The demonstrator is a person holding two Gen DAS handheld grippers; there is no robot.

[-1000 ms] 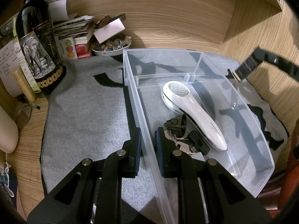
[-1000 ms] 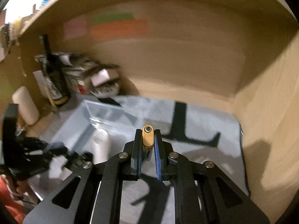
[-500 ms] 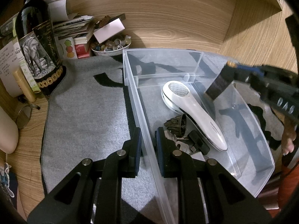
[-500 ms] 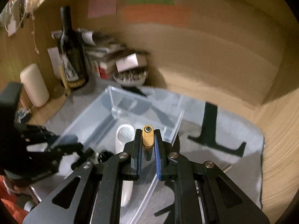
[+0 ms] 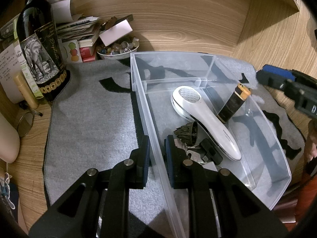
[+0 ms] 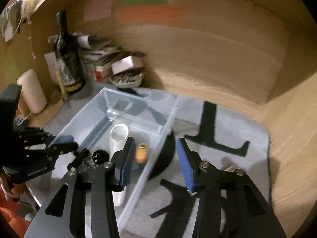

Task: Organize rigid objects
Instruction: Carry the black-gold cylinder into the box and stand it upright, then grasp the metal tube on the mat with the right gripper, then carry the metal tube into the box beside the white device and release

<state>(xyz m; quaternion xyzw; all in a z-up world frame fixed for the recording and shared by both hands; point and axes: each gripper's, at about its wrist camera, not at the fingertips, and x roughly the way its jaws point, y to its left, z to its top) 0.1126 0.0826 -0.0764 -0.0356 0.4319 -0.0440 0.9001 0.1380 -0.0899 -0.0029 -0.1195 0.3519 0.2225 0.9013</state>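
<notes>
A clear plastic bin (image 5: pixel 198 54) sits on a grey mat. My left gripper (image 5: pixel 157 150) is shut on the bin's left wall. Inside lie a white handheld device (image 5: pixel 206 119), a small black toothed part (image 5: pixel 187 131), keys with a black fob (image 5: pixel 206 154) and a black lighter with an orange cap (image 5: pixel 234 103) that leans against the right wall. My right gripper (image 6: pixel 153 158) is open and empty above the bin's right wall; the lighter (image 6: pixel 141 152) shows just beyond its left finger. The right gripper's fingertip (image 5: pixel 275 75) shows at the right edge of the left wrist view.
A dark wine bottle (image 5: pixel 39 55), stacked papers and boxes (image 5: pixel 83 31) and a bowl of beads (image 5: pixel 117 49) stand at the back left. A cream cylinder (image 6: pixel 32 91) stands at the left. Wooden walls close the back and right. The grey mat (image 5: pixel 89 119) lies left of the bin.
My right gripper has opened and let go of the lighter, which now rests in the bin against its right wall. My left gripper has kept its hold on the bin wall.
</notes>
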